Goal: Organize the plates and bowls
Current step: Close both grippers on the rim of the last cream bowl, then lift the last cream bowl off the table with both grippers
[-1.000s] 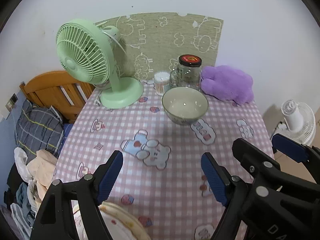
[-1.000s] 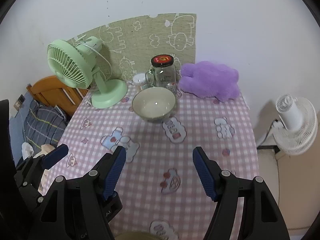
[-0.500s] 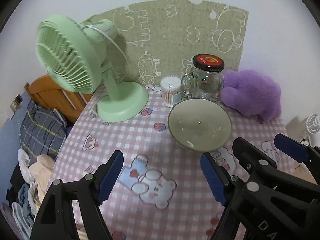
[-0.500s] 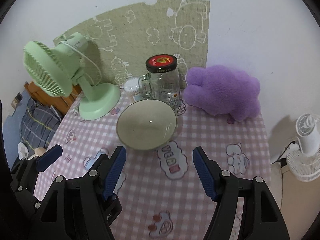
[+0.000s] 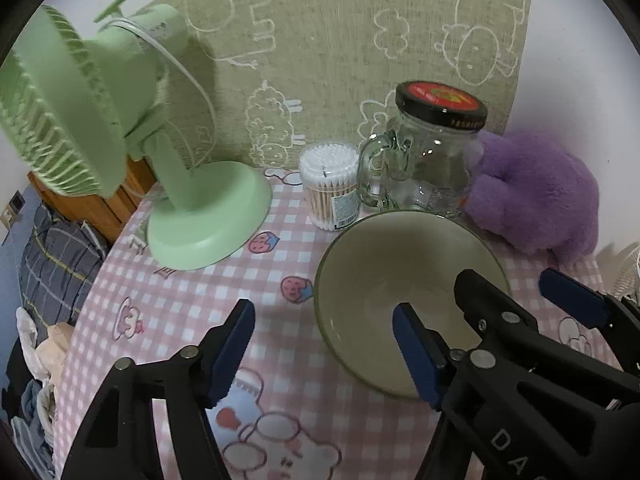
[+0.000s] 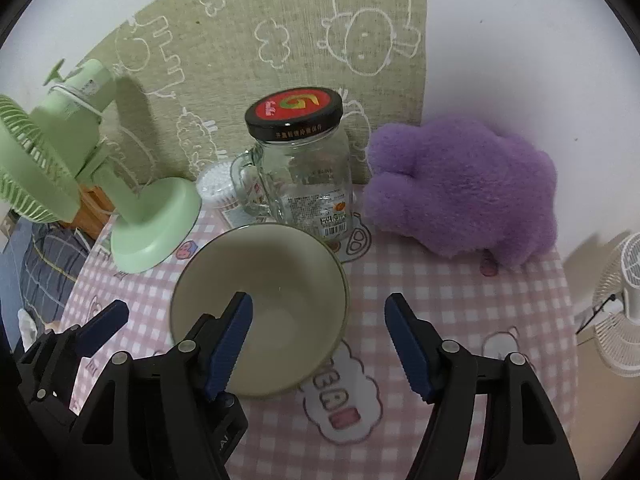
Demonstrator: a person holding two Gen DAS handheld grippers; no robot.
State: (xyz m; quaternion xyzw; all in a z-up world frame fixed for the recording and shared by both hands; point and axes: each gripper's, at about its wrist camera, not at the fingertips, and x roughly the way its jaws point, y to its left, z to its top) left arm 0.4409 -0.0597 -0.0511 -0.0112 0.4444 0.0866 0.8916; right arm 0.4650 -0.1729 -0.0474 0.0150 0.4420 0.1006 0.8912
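Observation:
A pale green-rimmed empty bowl (image 5: 384, 264) stands on the pink checked tablecloth (image 5: 224, 292); it also shows in the right wrist view (image 6: 280, 272). My left gripper (image 5: 324, 344) is open, its left side over the cloth and its right side over the bowl's near left rim. My right gripper (image 6: 320, 340) is open, with one side over the bowl's inside and the other outside its right rim. Both are empty. The right gripper's arm crosses the left wrist view at the lower right.
Behind the bowl stand a glass jar with a red and black lid (image 6: 304, 168), a tub of cotton swabs (image 5: 330, 184), a green desk fan (image 5: 120, 128) at the left and a purple plush toy (image 6: 464, 188) at the right. A white floor fan (image 6: 620, 304) stands beyond the table's right edge.
Both grippers have moved forward across the table and closed in on the bowl, which now lies between and under their tips. Both stay open. A plate seen earlier near the left gripper is out of view.

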